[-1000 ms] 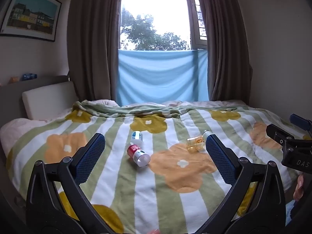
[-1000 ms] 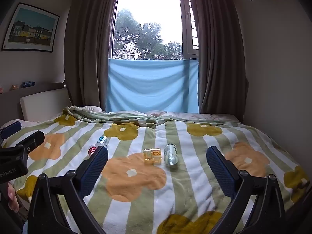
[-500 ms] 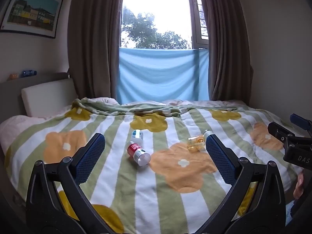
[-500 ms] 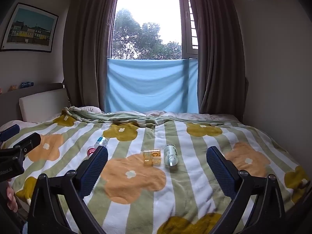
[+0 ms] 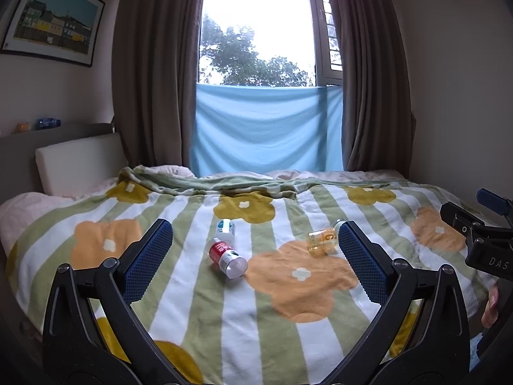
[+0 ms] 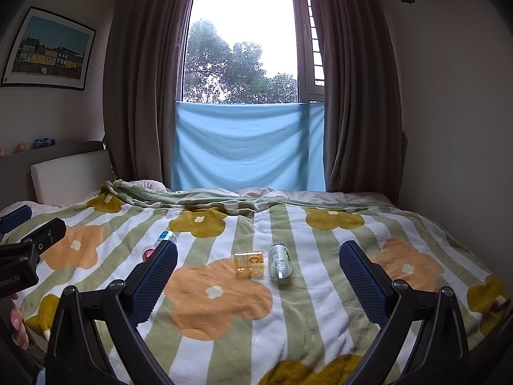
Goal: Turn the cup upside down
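Note:
A small clear amber cup with an orange letter lies on its side on the flowered blanket; in the left wrist view it shows as the amber cup beside my right fingertip. My left gripper is open and empty, held above the near part of the bed. My right gripper is open and empty, with the cup lying ahead between its fingers. Each gripper shows at the edge of the other's view.
A red-and-white can and a white bottle lie on the blanket left of the cup. A clear green-labelled bottle lies right beside the cup. A pillow and headboard are at far left; curtains and window behind.
Both grippers have drifted slightly, tilting up and easing back a little; the things on the bed have not moved. Both stay open.

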{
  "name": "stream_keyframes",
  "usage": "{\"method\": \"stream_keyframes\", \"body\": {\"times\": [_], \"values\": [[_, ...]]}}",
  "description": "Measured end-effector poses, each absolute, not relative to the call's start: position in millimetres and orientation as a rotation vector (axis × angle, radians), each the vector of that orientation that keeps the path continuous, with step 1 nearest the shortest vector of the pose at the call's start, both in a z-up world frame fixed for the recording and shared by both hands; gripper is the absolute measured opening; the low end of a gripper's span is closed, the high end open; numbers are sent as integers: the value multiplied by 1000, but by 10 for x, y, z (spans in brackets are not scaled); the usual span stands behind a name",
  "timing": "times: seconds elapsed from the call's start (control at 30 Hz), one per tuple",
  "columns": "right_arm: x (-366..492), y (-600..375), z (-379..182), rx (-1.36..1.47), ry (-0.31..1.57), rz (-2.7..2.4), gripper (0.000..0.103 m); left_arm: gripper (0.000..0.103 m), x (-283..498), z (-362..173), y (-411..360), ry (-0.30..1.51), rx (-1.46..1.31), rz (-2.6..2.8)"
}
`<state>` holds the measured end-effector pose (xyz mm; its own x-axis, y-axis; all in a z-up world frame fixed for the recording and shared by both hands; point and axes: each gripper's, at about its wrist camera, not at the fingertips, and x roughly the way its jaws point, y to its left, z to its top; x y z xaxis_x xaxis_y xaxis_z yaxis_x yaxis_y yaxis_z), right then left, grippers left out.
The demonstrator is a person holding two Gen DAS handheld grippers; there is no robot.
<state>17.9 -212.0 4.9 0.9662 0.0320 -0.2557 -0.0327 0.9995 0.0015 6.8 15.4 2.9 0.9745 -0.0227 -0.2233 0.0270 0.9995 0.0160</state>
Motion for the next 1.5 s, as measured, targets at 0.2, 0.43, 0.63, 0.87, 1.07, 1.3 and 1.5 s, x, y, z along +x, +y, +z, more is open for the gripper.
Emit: {"method": "stream_keyframes", "body": {"times": [0.2, 0.43, 0.63, 0.87, 1.07, 1.3, 1.5], "values": [[178, -2118, 62, -2, 258, 33, 101, 103, 37, 37, 163, 213, 23, -27], [183, -2126, 93, 3, 246, 38, 101, 103, 22, 61, 175, 216, 17, -32], [182, -2132, 81, 4, 244, 38, 101, 103, 7, 94, 184, 207, 11, -33], [188, -2129, 83, 2, 243, 37, 101, 103, 0, 127, 216, 194, 3, -34], [189, -2132, 88, 2, 244, 39, 101, 103, 6, 131, 217, 191, 6, -34], [186, -2131, 85, 3, 243, 37, 101, 103, 16, 151, 218, 193, -3, -41], [193, -2136, 110, 1, 239, 36, 101, 103, 21, 172, 208, 182, -3, -44]]}}
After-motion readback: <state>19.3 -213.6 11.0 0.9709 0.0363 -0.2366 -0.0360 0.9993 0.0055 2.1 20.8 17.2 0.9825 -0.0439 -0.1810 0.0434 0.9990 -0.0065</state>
